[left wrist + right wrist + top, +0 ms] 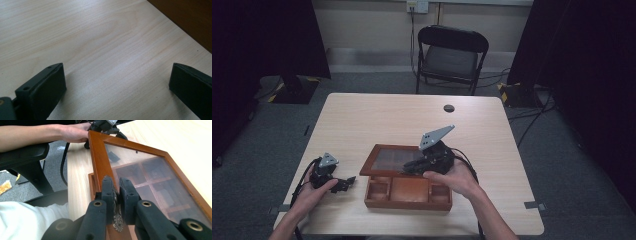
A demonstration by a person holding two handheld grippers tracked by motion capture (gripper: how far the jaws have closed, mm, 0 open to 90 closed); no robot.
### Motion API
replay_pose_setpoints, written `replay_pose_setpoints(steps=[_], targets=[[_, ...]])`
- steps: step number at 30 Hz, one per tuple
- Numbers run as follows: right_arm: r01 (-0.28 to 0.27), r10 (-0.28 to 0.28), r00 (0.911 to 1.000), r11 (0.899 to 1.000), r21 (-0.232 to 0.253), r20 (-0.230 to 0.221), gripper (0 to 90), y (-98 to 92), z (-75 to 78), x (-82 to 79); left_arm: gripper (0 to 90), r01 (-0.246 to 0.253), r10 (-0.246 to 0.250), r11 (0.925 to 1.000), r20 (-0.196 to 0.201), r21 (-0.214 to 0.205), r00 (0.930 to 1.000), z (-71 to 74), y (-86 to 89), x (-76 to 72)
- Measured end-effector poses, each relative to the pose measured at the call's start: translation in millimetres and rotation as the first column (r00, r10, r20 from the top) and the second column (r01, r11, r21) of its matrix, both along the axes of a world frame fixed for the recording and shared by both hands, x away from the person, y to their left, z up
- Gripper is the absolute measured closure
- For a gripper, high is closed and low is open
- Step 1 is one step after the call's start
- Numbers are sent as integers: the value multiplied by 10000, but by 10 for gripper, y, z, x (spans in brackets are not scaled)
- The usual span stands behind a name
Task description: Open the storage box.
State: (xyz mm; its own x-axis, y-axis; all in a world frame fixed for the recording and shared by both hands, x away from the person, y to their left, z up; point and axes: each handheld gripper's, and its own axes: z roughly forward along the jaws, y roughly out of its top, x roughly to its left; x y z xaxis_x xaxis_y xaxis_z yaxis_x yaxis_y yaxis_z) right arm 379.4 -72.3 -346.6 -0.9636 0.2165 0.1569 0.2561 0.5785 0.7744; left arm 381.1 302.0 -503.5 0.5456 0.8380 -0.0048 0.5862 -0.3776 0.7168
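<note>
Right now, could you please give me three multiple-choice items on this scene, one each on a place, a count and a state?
1. Where does the left gripper rest?
A. On the table left of the wooden box
B. Inside the box
C. On the chair

2. How many open compartments does the box show along its front in the high view?
A. One
B. Three
C. Six

3. How do the right gripper jaws stand?
A. Wide open over bare table
B. Shut on the ornate metal latch on the lid frame
C. Shut on a cable

Answers: 1 A, the high view shows it on the table beside the box. 2 B, three lie side by side. 3 B, the latch sits between the closed pads on the glass lid.
</note>
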Motion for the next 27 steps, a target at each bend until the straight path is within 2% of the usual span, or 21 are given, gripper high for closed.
replay_pose_setpoints(steps=[8,27], targets=[[14,-14,10000,10000,-11,-25,834,2,46,38,1,70,-71,9999,8,127,10000,5,8,3],[63,-63,9999,10000,-56,124,837,-4,187,138,1,65,-66,9999,7,121,10000,4,7,2]])
